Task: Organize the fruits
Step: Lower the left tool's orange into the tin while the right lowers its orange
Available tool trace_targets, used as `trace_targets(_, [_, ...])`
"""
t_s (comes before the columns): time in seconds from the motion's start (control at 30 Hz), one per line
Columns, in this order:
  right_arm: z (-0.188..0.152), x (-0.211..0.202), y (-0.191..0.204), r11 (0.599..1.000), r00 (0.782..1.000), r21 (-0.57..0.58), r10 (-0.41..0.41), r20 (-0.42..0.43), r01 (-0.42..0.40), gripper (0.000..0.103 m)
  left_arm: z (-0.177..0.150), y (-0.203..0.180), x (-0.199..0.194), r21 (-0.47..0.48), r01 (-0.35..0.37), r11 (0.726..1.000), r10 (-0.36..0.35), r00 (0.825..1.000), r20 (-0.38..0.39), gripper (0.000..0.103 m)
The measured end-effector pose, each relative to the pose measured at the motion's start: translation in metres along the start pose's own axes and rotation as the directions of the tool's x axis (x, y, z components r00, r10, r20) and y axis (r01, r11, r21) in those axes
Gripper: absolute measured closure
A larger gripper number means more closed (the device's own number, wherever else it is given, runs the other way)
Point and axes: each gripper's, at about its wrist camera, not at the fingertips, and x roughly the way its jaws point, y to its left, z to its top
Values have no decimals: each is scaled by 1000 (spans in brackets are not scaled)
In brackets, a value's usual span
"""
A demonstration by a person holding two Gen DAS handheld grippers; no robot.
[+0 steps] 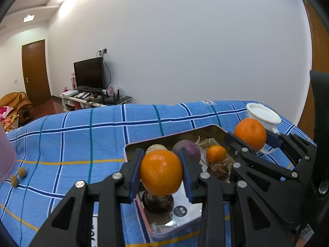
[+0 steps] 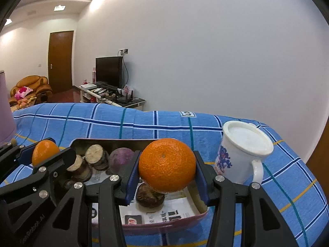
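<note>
My left gripper (image 1: 161,162) is shut on a small orange (image 1: 161,175), held above the near end of a shallow metal tin (image 1: 131,145). In the same view my right gripper (image 1: 251,139) is shut on a bigger orange (image 1: 249,132) over the tin's right side. The right wrist view shows that bigger orange (image 2: 167,164) between the right gripper's (image 2: 167,171) blue pads, with the tin (image 2: 115,141) underneath. At its left edge the left gripper (image 2: 45,154) grips its orange (image 2: 44,151). A third small orange (image 1: 216,154) lies in the tin.
The tin also holds a purple round vegetable (image 1: 186,150), cut brown slices (image 2: 94,154) and dark brown bulbs (image 2: 150,197). A white mug (image 2: 242,150) stands right of the tin. Two small brownish fruits (image 1: 18,176) lie on the blue checked cloth (image 1: 82,135) by a pink object (image 1: 6,160).
</note>
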Motion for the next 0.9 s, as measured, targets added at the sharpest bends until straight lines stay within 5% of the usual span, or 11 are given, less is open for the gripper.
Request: trace_targets(0.9, [-1, 35, 2, 999, 996, -31, -13, -93, 10, 53, -4, -3, 29, -7, -11, 1000, 10, 997, -76, 66])
